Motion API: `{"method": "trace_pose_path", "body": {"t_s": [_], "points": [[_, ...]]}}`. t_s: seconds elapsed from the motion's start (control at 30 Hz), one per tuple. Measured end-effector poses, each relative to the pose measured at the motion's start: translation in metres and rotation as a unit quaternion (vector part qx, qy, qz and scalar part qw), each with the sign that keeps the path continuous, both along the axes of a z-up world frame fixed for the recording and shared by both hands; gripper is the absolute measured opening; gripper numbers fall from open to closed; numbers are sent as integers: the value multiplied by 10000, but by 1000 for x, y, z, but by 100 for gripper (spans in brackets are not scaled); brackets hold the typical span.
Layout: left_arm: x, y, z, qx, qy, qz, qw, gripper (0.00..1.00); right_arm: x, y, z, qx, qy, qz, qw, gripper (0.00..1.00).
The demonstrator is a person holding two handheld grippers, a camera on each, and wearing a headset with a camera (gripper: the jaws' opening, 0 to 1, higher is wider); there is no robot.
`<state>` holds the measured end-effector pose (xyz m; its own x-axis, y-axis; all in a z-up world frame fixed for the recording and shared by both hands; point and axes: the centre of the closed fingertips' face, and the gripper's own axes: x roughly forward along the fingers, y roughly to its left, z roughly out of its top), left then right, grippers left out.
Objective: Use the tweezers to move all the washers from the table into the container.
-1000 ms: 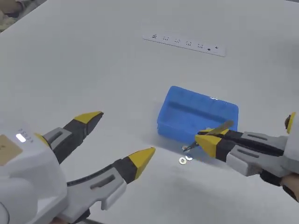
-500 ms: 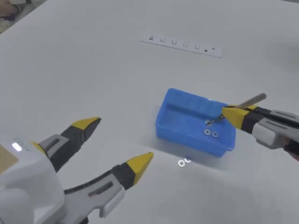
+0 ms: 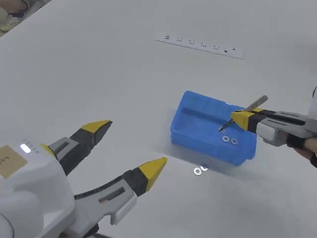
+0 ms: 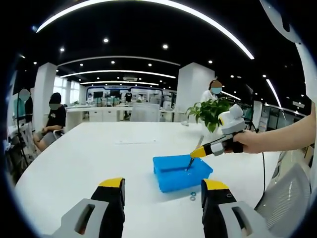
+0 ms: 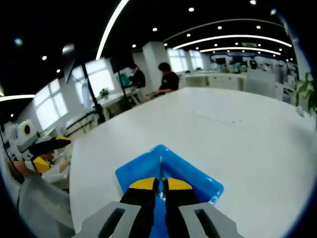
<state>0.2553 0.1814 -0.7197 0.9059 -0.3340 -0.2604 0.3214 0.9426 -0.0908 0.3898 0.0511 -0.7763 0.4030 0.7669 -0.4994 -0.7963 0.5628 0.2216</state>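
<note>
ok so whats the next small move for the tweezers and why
Probably lift the thin metal tweezers, clamped in the right hand-held gripper, out of the blue plastic container and swing them toward the two small metal washers on the white table just in front of it. Two other washers already lie inside, and the tips look empty, though that is hard to tell.

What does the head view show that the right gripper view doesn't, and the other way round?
Head view: two loose washers lying on the white table beside the container, and two washers already inside it.

Right gripper view: seated people at desks beyond the table, and bright windows.

Both: the blue container, with the right gripper shut on the tweezers, whose tip points into it.
</note>
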Motion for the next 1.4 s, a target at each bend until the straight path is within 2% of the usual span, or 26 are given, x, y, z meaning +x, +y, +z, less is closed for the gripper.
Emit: {"method": "trace_pose_path", "body": {"t_s": [0.13, 0.33, 0.47, 0.63, 0.77, 1.07, 1.17, 1.27, 1.4], "points": [[0, 0, 1, -10, 1, 2, 10000, 61, 0, 4, -11, -242, -5, 134, 9996, 3], [1, -2, 2, -13, 4, -3, 10000, 61, 2, 7, -19, -488, -64, 282, 9984, 3], [1, -2, 2, -16, 3, 0, 10000, 61, 1, 5, -26, -771, -129, 417, 9961, 3], [2, -2, 2, -21, 2, 6, 10000, 61, 0, 3, -22, -855, -281, 466, 9949, 3], [2, -1, 2, -13, 0, 12, 10000, 61, -5, 1, -8, -750, -410, 491, 9951, 3], [1, -2, 2, -12, -15, -1, 10000, 61, -30, 3, 42, -269, -880, 654, 9936, 3], [0, -2, 2, -8, -10, -19, 10000, 60, -41, 7, 52, -97, -883, 724, 9934, 3], [0, -2, 1, -4, -10, -30, 10000, 60, -53, 13, 53, -29, -820, 849, 9930, 3], [0, 0, 1, 0, -15, -23, 10000, 60, -67, 19, 40, -83, -650, 1057, 9922, 3]]}}
